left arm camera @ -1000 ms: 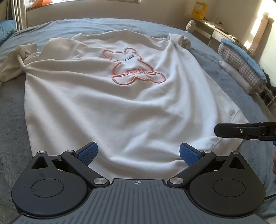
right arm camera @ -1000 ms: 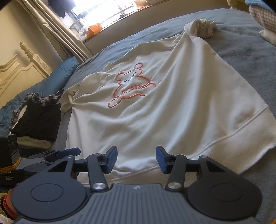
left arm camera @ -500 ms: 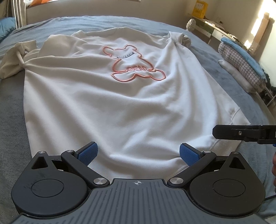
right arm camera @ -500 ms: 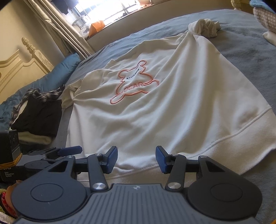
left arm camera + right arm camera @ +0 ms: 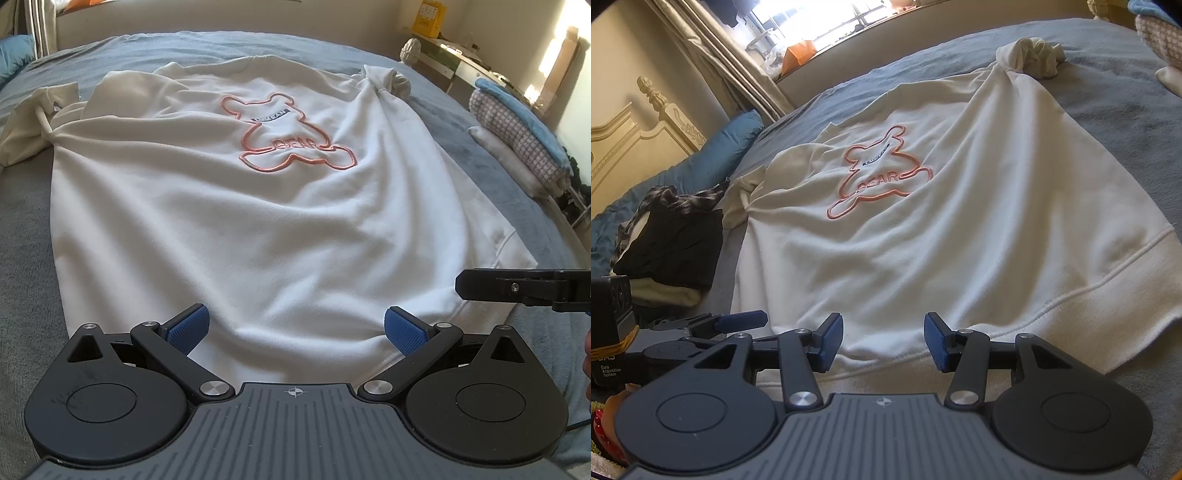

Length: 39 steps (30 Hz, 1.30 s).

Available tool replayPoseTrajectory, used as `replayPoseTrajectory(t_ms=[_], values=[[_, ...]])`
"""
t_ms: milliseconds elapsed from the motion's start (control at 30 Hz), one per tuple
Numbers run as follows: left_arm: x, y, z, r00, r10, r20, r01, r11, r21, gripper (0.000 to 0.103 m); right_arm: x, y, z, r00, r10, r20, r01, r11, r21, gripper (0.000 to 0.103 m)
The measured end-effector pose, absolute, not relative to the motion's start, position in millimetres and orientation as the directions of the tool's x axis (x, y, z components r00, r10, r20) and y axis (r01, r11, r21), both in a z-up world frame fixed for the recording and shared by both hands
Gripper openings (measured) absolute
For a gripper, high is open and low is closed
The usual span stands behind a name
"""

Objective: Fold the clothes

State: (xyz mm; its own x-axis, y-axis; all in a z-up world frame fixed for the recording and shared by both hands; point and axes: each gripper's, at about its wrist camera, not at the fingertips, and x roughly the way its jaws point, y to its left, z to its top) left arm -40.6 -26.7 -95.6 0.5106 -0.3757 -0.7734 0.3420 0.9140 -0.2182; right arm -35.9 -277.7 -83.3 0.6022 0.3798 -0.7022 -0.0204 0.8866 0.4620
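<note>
A white cotton sweatshirt with an orange outlined bear print lies front up and spread flat on a bed covered in grey-blue fabric, its hem toward the cameras and its neckline away. Going left to right in the left wrist view: a blue pillow sits at the far left edge; the sweatshirt's left-side sleeve is bunched beside the body; the left hand-held gripper hovers just above the hem with its 2 blue-padded fingers spread wide and nothing between them; the other sleeve is crumpled near the far shoulder; the right hand-held gripper enters side-on over the hem corner; a stack of folded clothes, checked and blue, lies at the bed's right edge. In the right wrist view, left to right: a cream carved headboard, a pile of dark and plaid garments, the left hand-held gripper beside the hem, then the right hand-held gripper with its jaws moderately apart and empty, just over the ribbed hem band. Wrinkles run diagonally across the sweatshirt's body.
</note>
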Motion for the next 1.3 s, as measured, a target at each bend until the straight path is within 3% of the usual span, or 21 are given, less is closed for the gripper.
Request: replayPoseTrajectory(t_ms=[667,1100,1300], values=[[-43,-4,-80,0.549,-0.325,-0.77,0.317,0.933,-0.168,0.102,-37,-267,-80,0.593,0.399,-0.699,-0.074,0.892,0.446,0.052],[-78,117,-71,0.532,-0.202,-0.822,0.022,0.974,-0.225,0.102,-53,-185,-75,0.371,0.633,-0.68,-0.519,0.748,0.414,0.052],[-83,126,-81,0.505,-0.228,-0.833,-0.029,0.959,-0.281,0.094,-69,-140,-77,0.275,0.654,-0.705,-0.712,0.631,0.308,0.052]])
